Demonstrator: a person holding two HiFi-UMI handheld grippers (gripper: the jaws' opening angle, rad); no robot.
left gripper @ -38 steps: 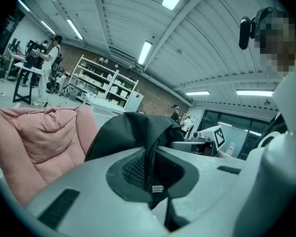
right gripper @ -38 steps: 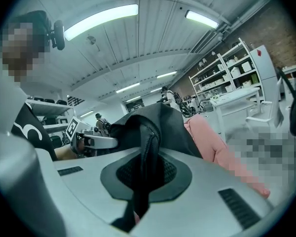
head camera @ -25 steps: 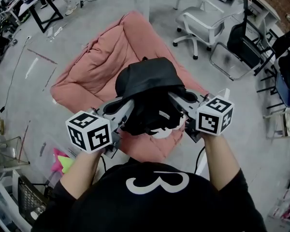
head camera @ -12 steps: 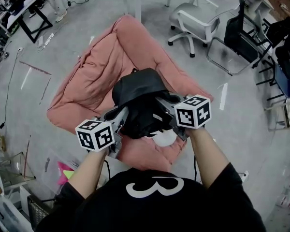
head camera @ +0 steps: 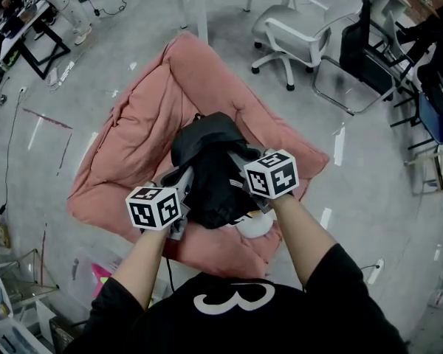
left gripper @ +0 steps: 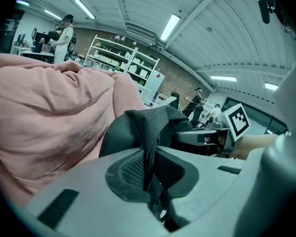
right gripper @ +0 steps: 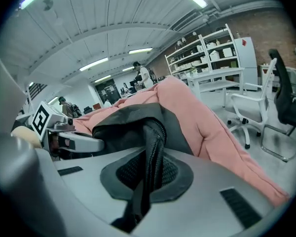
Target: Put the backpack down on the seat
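Note:
A black backpack (head camera: pixel 210 161) hangs over the middle of a pink cushioned seat (head camera: pixel 140 135); whether it rests on the cushion I cannot tell. My left gripper (head camera: pixel 183 181) is shut on a fold of its dark fabric (left gripper: pixel 143 127) at the near left. On the right side, my right gripper (head camera: pixel 240 161) is shut on a thick black strap (right gripper: pixel 150 142). In the left gripper view the jaws (left gripper: pixel 149 169) pinch the fabric, with the pink seat (left gripper: pixel 44 112) close behind. The right gripper view has the strap running through the jaws (right gripper: pixel 145 177), beside the seat (right gripper: pixel 202 117).
A white office chair (head camera: pixel 284 32) and black chairs (head camera: pixel 369 50) stand on the grey floor beyond the seat to the right. A white table's leg (head camera: pixel 201 9) is at the top. Something white and round (head camera: pixel 252 224) lies at the seat's near edge. Bins (head camera: pixel 96 275) sit lower left.
Both grippers and the backpack have moved forward and lower over the pink seat. Both grips are unchanged.

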